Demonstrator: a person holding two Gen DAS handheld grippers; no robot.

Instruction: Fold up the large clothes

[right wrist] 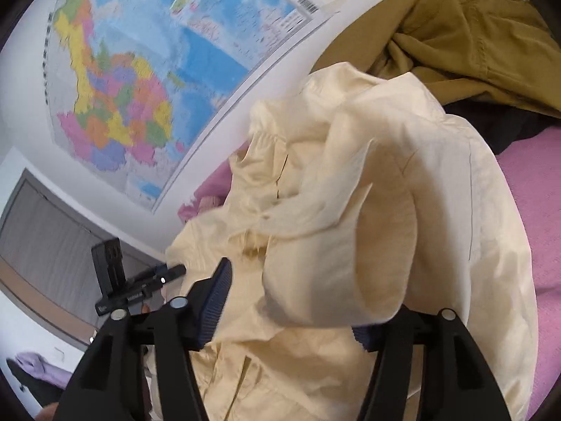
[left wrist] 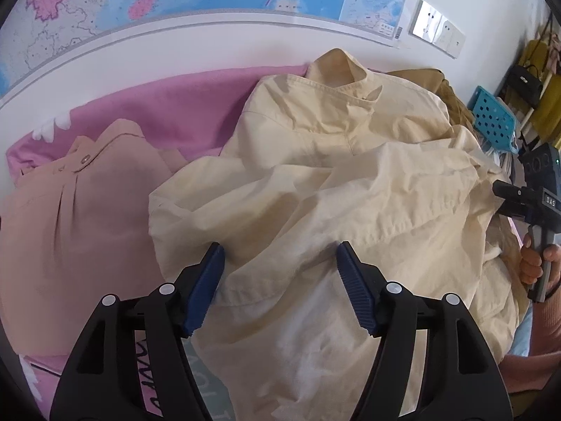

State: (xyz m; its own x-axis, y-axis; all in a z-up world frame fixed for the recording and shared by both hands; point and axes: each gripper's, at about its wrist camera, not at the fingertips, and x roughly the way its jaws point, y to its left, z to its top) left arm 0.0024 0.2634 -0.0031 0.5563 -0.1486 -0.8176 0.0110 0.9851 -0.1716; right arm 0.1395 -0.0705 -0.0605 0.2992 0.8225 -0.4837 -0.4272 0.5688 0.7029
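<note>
Now cream shirt [left wrist: 315,189] lies rumpled on pink bedsheet [left wrist: 182,112], collar toward wall-side edge, peach blouse [left wrist: 70,217] beside it, olive garment [right wrist: 455,28] heaped at far edge. Left gripper [left wrist: 280,291] released, jaws apart over shirt's lower cloth, nothing pinched. Right gripper [right wrist: 291,319] released too, sleeve fold draped loose between jaws. Judgement: flatten first; each claw takes single-layer edge, pulls outward evenly, avoids bunching double layers before folding
</note>
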